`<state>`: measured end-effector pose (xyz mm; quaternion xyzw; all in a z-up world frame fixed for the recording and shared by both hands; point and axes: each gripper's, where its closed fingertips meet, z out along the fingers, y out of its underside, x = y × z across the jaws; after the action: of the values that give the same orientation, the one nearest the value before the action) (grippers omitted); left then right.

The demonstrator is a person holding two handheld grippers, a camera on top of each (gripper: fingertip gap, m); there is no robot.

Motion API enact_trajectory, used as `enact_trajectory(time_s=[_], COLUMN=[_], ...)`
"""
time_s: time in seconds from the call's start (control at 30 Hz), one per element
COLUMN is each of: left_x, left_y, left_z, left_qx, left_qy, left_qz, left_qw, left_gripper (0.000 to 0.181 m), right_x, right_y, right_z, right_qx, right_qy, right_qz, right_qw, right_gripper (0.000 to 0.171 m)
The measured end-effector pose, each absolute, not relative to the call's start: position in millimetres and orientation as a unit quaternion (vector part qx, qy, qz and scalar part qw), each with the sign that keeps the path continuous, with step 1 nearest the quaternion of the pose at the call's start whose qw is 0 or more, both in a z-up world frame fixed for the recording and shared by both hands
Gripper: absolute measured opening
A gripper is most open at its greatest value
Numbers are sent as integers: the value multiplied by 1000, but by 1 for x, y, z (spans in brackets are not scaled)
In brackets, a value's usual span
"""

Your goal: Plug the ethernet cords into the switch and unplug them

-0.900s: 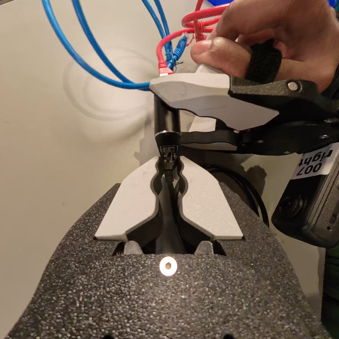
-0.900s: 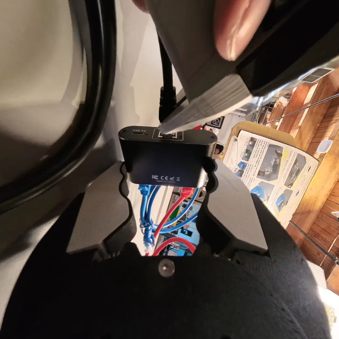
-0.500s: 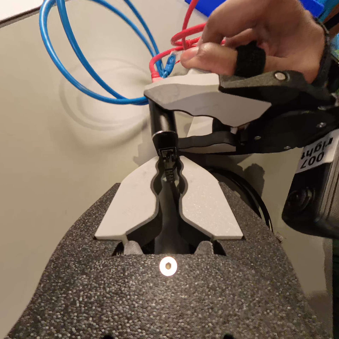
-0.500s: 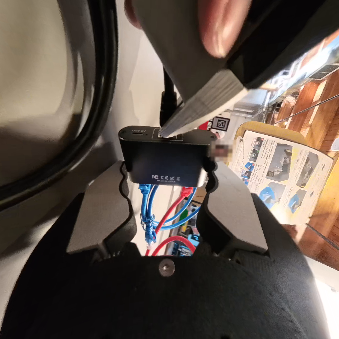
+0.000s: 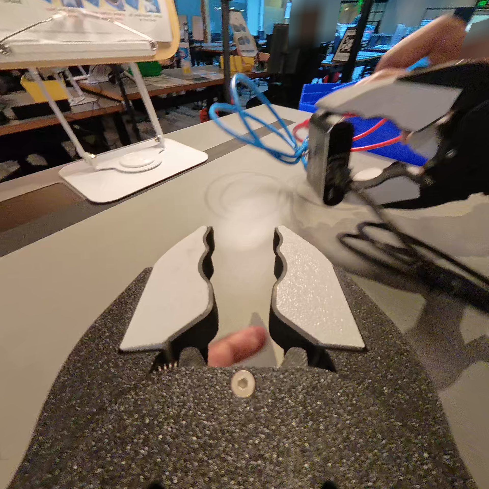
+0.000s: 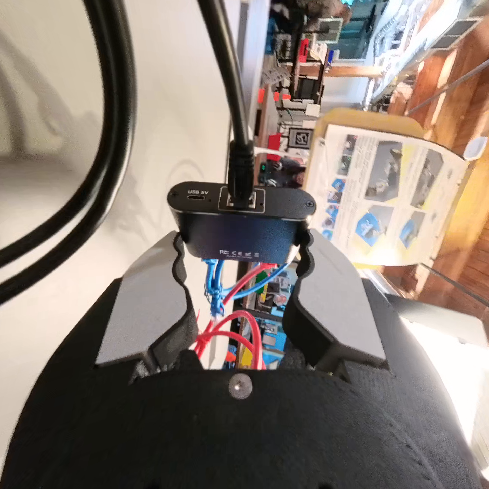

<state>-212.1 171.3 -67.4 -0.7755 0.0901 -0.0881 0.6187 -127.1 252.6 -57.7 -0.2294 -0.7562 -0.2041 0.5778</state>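
Observation:
My right gripper (image 6: 242,238) is shut on the small black switch (image 6: 238,227) and holds it above the table. A black ethernet cord (image 6: 239,169) is plugged into the switch's top port. Blue cords (image 6: 214,280) and red cords (image 6: 238,328) hang from its far side. In the left wrist view the switch (image 5: 328,158) shows at the upper right, held between the right gripper's fingers (image 5: 391,103), with the black cord (image 5: 412,254) trailing down to the table. My left gripper (image 5: 242,238) is open and empty, low over the table, to the left of the switch.
A white stand (image 5: 132,164) holding a printed board (image 5: 79,23) sits at the table's back left. A blue bin (image 5: 370,132) lies behind the switch. Blue cord loops (image 5: 251,124) arch over the grey table (image 5: 79,264). Benches and shelves fill the background.
My left gripper let go of the black cord's plug, opened and drew back to the left. The plug stays in the switch, which the right gripper still holds.

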Motion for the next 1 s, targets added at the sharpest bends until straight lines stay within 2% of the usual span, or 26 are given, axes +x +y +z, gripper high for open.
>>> enact_trajectory(time_s=[0.03,0.17,0.23,0.33,0.4,0.57,0.67,0.77,0.87,1.0], left_x=[-214,-218,-215,-210,-203,-197,-196,-194,-191,-188], left_y=[172,172,173,173,172,173,173,172,172,171], left_z=[-68,-71,-73,-77,-82,-87,-87,-89,-95,-100], left_qx=[-777,-784,-787,-795,-802,-809,-808,-810,-817,-823], left_qy=[84,76,85,102,114,132,136,143,157,173], left_qz=[-88,-66,-54,-37,-36,-18,-15,-15,-10,5], left_qw=[617,612,608,597,585,572,574,568,554,541], left_gripper=[44,39,38,37,37,36,36,36,37,37], right_x=[-122,-79,-37,24,42,58,51,36,18,4], right_y=[259,303,324,345,352,375,380,377,375,371], right_z=[-46,23,80,137,133,32,-26,-58,-77,-94], right_qx=[-236,-294,-304,-339,-350,-455,-499,-477,-567,-728], right_qy=[-746,-675,-591,-528,-562,-656,-709,-769,-754,-635], right_qz=[-213,-255,-305,-329,-315,-227,-156,-107,11,138], right_qw=[586,627,682,705,680,557,473,412,333,217], right_gripper=[85,82,0,1,1,10,27,32,34,63])
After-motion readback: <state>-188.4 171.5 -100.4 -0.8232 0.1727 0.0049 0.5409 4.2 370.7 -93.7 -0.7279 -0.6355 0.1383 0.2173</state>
